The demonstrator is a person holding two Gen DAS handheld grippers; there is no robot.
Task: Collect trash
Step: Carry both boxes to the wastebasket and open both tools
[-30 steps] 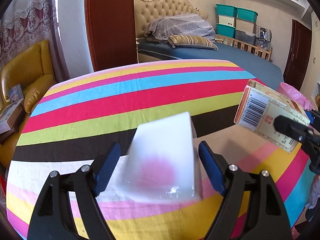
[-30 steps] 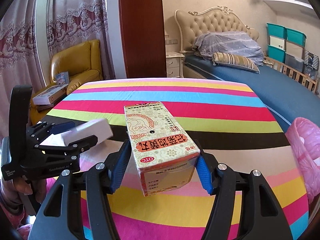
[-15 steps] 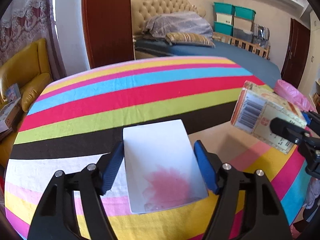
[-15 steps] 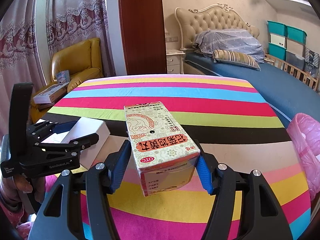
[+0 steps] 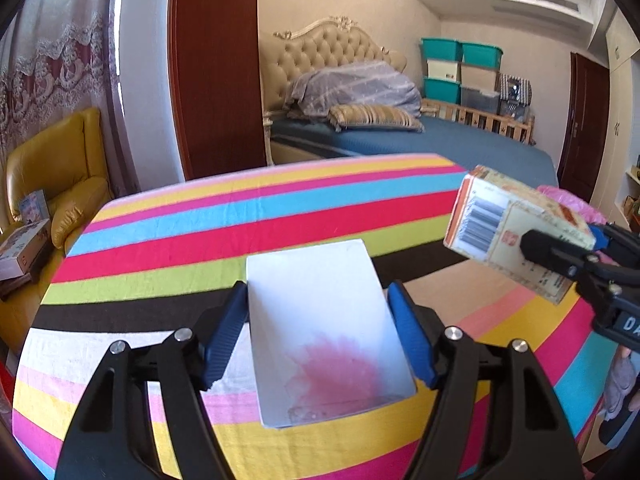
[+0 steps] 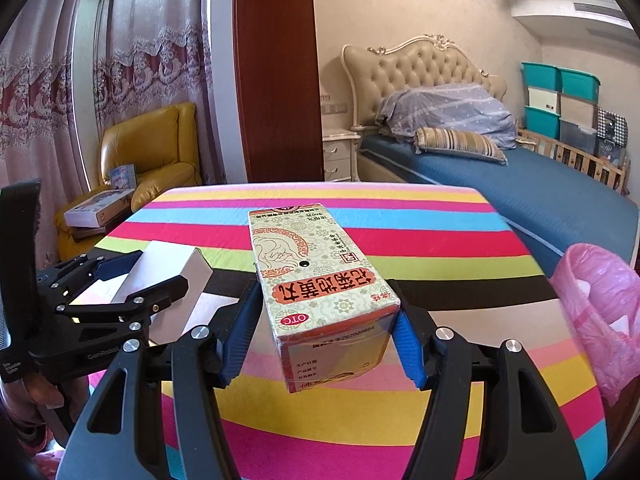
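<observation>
left gripper [image 5: 318,336] clamps the white box [image 5: 320,332] | right gripper [image 6: 324,332] clamps the medicine box [image 6: 320,280], long side pointing forward | both held over the striped table [image 6: 440,240] | pink trash bag [image 6: 600,304] lies right, nearer the right gripper

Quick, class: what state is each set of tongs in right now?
Left tongs: closed on the white box, held clear of the striped table.
Right tongs: closed on the patterned medicine box.
</observation>
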